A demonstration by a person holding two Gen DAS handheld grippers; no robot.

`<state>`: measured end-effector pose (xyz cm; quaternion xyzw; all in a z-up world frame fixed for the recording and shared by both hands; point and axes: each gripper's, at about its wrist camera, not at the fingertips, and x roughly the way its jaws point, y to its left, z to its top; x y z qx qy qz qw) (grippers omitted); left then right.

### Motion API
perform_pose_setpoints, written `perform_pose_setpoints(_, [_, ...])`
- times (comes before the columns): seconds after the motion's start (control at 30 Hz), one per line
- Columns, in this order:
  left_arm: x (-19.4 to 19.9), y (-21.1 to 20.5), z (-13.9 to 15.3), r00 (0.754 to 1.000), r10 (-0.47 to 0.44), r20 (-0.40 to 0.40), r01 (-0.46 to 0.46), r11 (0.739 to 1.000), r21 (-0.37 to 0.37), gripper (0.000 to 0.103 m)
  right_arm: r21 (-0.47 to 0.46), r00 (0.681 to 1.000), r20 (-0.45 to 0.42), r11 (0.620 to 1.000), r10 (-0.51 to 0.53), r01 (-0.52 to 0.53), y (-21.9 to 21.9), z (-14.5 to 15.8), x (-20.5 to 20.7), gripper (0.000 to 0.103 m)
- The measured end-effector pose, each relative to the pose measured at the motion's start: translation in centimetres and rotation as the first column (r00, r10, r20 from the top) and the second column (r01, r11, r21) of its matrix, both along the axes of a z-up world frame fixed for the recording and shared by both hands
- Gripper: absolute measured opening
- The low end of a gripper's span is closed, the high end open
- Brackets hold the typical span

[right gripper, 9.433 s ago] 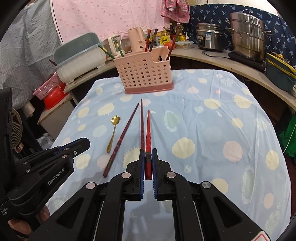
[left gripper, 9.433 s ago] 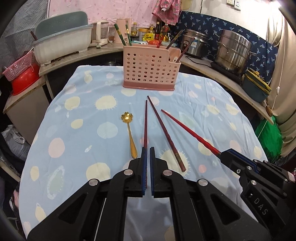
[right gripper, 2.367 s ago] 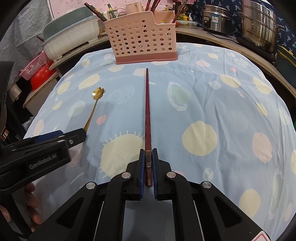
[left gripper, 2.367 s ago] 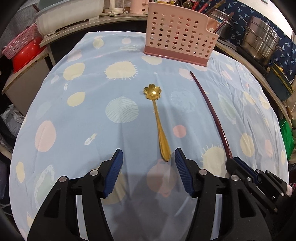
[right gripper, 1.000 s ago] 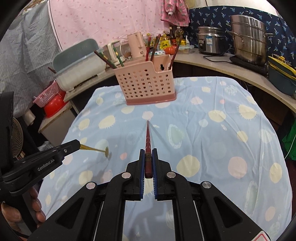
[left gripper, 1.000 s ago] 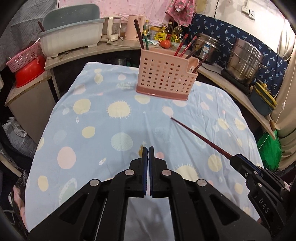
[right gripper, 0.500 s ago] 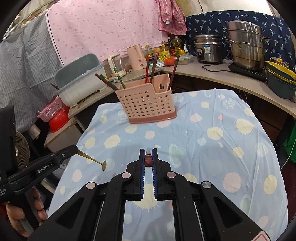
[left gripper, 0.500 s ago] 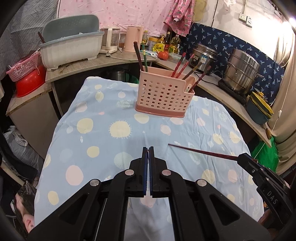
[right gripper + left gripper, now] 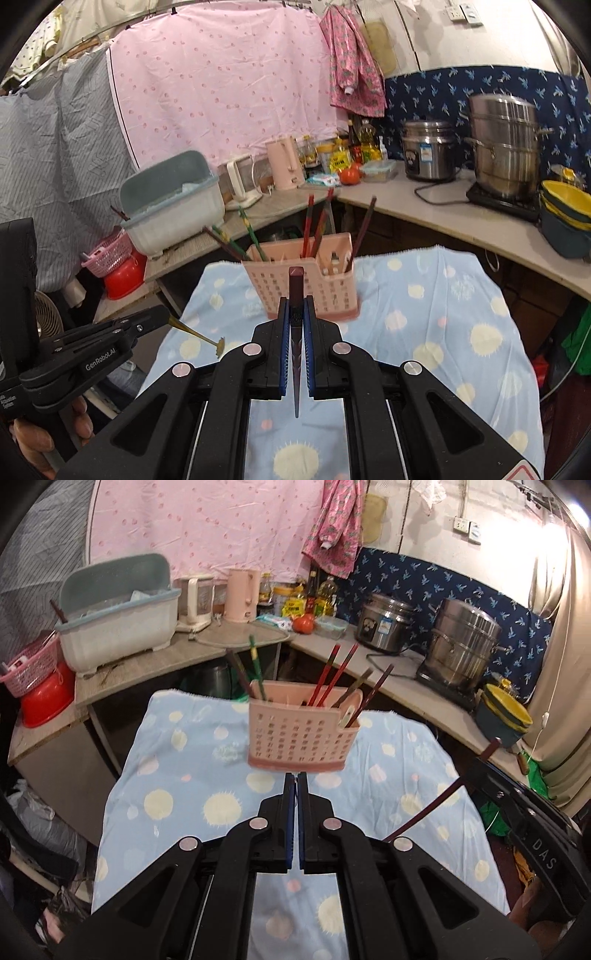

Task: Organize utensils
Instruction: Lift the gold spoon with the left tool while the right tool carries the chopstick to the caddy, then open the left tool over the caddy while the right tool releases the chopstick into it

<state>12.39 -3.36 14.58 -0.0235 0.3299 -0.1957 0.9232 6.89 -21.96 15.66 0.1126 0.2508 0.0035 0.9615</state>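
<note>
We see a table [image 9: 192, 775] covered edge to edge by a pale blue cloth [image 9: 424, 332] printed with cream, yellow and pink dots and sun shapes. The cloth hangs over the table's left and right edges. One thing stands directly on it: a pink perforated plastic utensil basket [image 9: 301, 734], upright, near the far edge and roughly midway between the left and right edges. Several chopsticks [image 9: 332, 675] in red, dark brown and green lean out of its top. The rest of the cloth that we see is bare.
</note>
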Motion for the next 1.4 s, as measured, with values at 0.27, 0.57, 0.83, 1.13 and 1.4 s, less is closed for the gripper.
perform_pose_setpoints(0.27, [5.0, -2.1, 6.2, 0.995, -0.020, 0.094, 0.025, 0.998, -0.050, 0.001, 0.008, 0.989, 0.147, 1.000, -0.017, 0.016, -1.3, 6.3, 5.0, 0.007])
perform_pose_setpoints(0.57, [11.4, -3.3, 8.8, 0.991, -0.024, 0.132, 0.037, 0.995, -0.095, 0.001, -0.003, 0.972, 0.235, 0.999, -0.033, 0.034, -1.1, 9.2, 11.8, 0.007])
perform_pose_setpoints(0.83, [15.4, -3.5, 5.6, 0.997, -0.006, 0.078, 0.012, 0.997, -0.076, 0.001, -0.008, 0.981, 0.188, 0.999, -0.047, 0.049, -1.3, 5.6, 16.9, 0.007])
perform_pose_setpoints(1.13, [17.3, -4.0, 0.5, 1.000, 0.023, -0.003, -0.023, 1.000, -0.020, 0.001, -0.009, 0.995, 0.097, 0.999, -0.035, 0.036, -0.9, 1.0, 19.2, 0.009])
perform_pose_setpoints(1.4, [16.8, -4.2, -0.2, 0.999, 0.052, -0.002, -0.052, 0.999, 0.011, 0.022, -0.013, 0.993, 0.115, 0.999, -0.038, 0.040, -0.4, 1.2, 17.7, 0.032])
